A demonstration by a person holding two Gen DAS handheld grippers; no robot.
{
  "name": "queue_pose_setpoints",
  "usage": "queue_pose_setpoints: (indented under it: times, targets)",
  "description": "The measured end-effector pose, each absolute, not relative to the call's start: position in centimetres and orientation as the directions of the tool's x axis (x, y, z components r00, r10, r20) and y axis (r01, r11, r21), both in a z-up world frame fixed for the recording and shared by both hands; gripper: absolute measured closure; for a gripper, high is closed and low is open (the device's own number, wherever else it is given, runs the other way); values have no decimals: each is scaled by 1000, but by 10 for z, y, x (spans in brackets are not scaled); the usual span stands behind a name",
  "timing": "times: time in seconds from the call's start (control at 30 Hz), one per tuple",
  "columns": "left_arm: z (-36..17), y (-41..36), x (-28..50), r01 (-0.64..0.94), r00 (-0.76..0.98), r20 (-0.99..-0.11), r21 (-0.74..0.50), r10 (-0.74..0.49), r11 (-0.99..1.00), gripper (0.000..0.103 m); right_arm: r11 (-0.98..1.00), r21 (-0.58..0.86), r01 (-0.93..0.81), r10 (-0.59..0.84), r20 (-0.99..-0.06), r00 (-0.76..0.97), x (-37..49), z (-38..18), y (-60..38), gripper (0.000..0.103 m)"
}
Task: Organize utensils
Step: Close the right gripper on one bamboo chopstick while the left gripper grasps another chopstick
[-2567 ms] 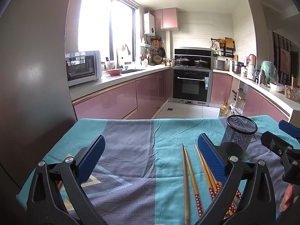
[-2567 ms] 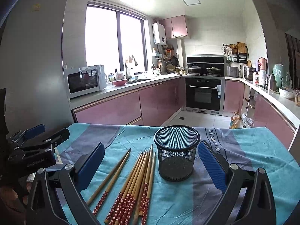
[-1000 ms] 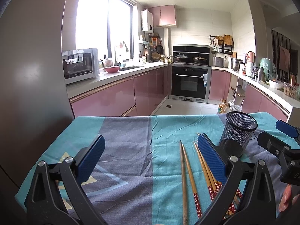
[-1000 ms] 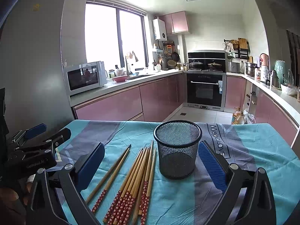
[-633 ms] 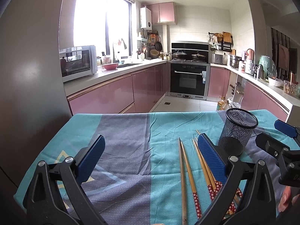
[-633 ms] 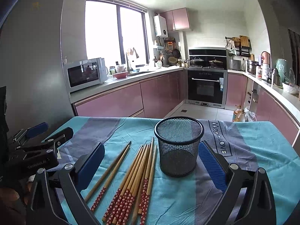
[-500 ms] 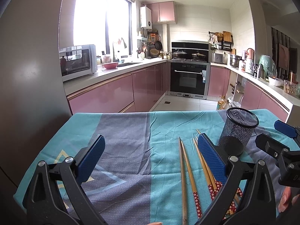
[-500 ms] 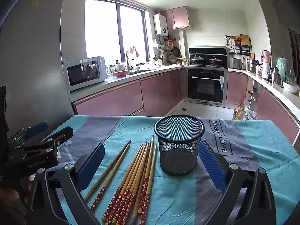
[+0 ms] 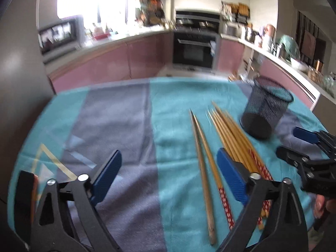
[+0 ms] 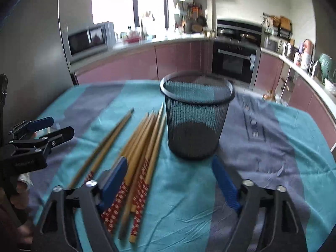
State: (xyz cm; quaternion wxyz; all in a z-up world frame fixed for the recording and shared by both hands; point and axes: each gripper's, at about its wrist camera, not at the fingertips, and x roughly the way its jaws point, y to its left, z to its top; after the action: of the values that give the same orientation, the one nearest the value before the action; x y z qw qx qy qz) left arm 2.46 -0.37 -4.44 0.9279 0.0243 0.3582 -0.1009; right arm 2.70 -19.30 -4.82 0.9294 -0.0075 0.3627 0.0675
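Left gripper [image 9: 168,172] hangs over the teal-and-grey tablecloth [image 9: 117,126], jaws wide apart with nothing between them; they have just been closing a little. Its right blue pad [image 9: 230,177] sits in front of the chopstick bundle [image 9: 235,138], no visible contact. 2 separate chopsticks [image 9: 202,157] lie just left of that bundle, tips pointing away from the camera, red patterned ends nearer. Black mesh cup [image 10: 196,121] stands upright on the cloth, just right of the bundle, empty as far as the mesh shows. Right gripper [image 10: 169,180] also spread, holding nothing, jaws just narrowed; left pad [image 10: 114,179] overlaps the bundle's patterned ends in view, touching or not unclear; right pad [image 10: 224,184] near the cup's base. Both views motion-blurred. Pink kitchen cabinets [image 10: 178,59] and oven [image 9: 194,50] behind.
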Motion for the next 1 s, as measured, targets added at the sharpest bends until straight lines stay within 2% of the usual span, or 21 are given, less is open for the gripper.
queue_pose_setpoints:
  times: [0.13, 0.3, 0.7, 0.77, 0.8, 0.83, 0.9, 1.0]
  targets:
    - [-63, -9, 38, 244, 666, -721, -35, -193, 969, 26, 987, 52, -155, 144, -721, 678, 38, -62, -189, 52]
    - [-81, -22, 49, 281, 632, -752, 1, -184, 960, 35, 984, 52, -170, 150, -759, 634, 49, -71, -184, 68]
    - [-94, -45, 72, 329, 578, -792, 7, -196, 944, 62, 981, 38, -192, 147, -791, 594, 71, -76, -179, 83]
    - [-93, -45, 77, 324, 575, -793, -5, -201, 946, 69, 980, 54, -191, 160, -786, 597, 75, -76, -179, 86]
    - [-92, -45, 81, 315, 576, -792, -13, -202, 949, 73, 980, 66, -190, 169, -784, 598, 76, -76, -180, 90]
    - [-92, -43, 82, 309, 575, -792, -22, -205, 951, 81, 977, 85, -194, 186, -782, 595, 77, -76, -180, 96]
    - [-91, -43, 85, 293, 573, -793, -38, -208, 955, 91, 976, 118, -185, 207, -780, 591, 78, -75, -183, 97]
    - [-90, -40, 87, 278, 566, -794, -69, -221, 958, 94, 970, 154, -188, 237, -767, 596, 74, -72, -188, 97]
